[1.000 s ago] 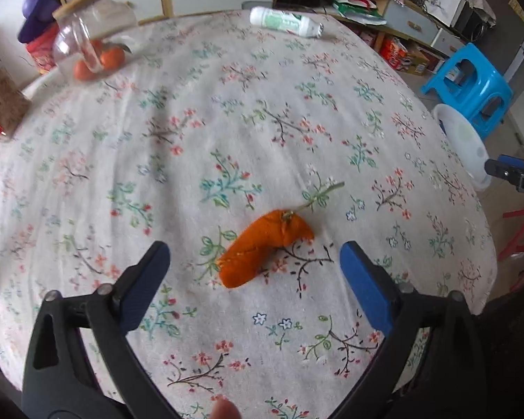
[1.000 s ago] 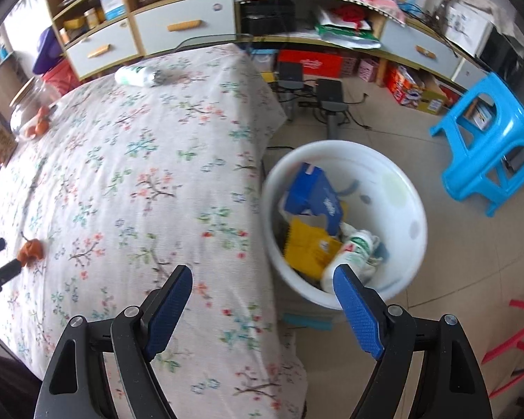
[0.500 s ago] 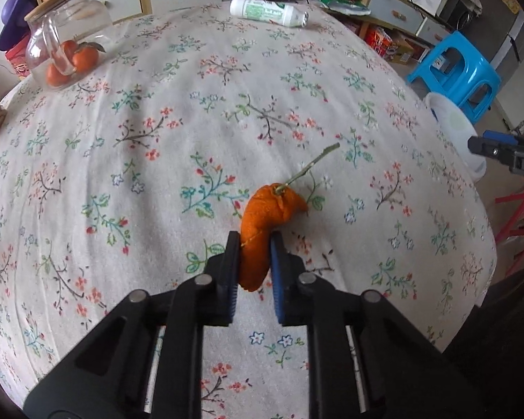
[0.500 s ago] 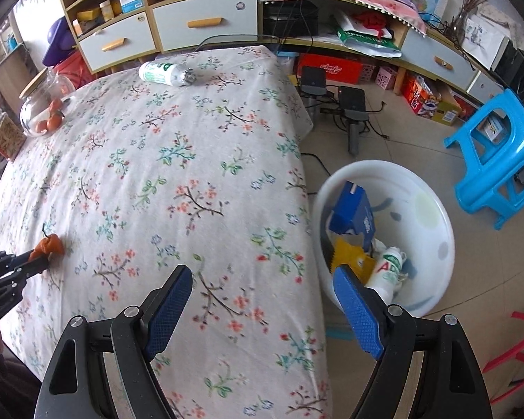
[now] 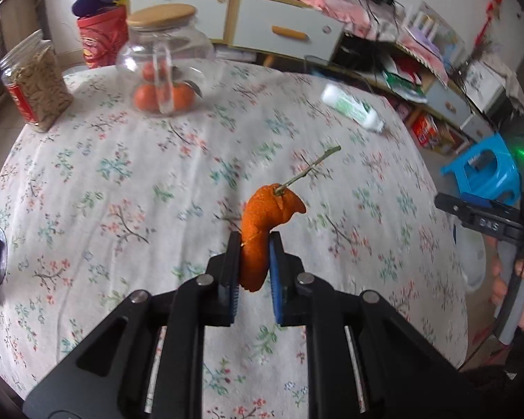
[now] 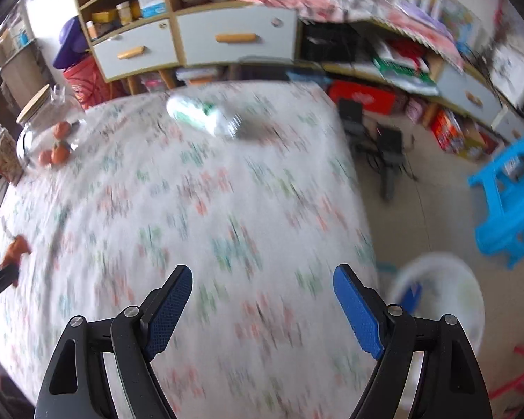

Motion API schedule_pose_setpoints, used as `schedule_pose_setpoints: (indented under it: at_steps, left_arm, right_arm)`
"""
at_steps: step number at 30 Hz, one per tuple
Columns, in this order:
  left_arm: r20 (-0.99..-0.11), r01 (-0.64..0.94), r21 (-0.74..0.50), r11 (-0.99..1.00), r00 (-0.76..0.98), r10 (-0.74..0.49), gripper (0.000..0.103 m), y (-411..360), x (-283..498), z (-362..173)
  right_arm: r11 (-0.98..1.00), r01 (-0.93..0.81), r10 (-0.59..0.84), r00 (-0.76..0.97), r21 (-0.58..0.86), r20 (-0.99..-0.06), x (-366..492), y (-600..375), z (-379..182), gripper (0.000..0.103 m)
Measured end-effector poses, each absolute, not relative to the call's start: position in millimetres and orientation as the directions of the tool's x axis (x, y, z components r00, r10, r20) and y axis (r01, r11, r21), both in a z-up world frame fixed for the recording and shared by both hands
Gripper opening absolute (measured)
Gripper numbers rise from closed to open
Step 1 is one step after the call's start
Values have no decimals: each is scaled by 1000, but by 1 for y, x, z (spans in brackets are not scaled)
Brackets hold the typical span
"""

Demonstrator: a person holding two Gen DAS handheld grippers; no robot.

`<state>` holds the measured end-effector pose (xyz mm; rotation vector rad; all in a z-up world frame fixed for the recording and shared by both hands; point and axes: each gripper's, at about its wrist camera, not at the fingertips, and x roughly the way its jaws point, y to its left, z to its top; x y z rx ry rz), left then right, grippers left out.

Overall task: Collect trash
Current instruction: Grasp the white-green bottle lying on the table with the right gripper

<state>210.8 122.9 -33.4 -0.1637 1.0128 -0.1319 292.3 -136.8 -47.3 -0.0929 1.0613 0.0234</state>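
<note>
2 tools angled down over table: left tool clamping orange peel, right tool wide, empty.

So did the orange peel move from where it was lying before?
Yes. The orange peel is lifted off the tablecloth, pinched in the left tool.

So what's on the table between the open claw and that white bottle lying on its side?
Nothing: in the right wrist view, only bare flowered tablecloth stretches from the right gripper to the white bottle.
</note>
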Motion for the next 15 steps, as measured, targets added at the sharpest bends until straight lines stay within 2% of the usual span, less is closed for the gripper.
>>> schedule_pose_setpoints:
  at_steps: [8, 12, 15]
  left_arm:
    - [-833, -19, -223, 975, 523, -180, 16, 140, 232, -43]
    - [-839, -15, -228, 974, 511, -188, 16, 143, 243, -47]
    - [-842, -21, -237, 971, 504, -195, 16, 144, 247, -48]
  right_arm:
    - [988, -140, 16, 531, -69, -847, 387, -101, -68, 84]
    - [979, -141, -47, 544, -147, -838, 422, -92, -82, 84]
    - [979, -143, -45, 546, -147, -836, 437, -95, -90, 84]
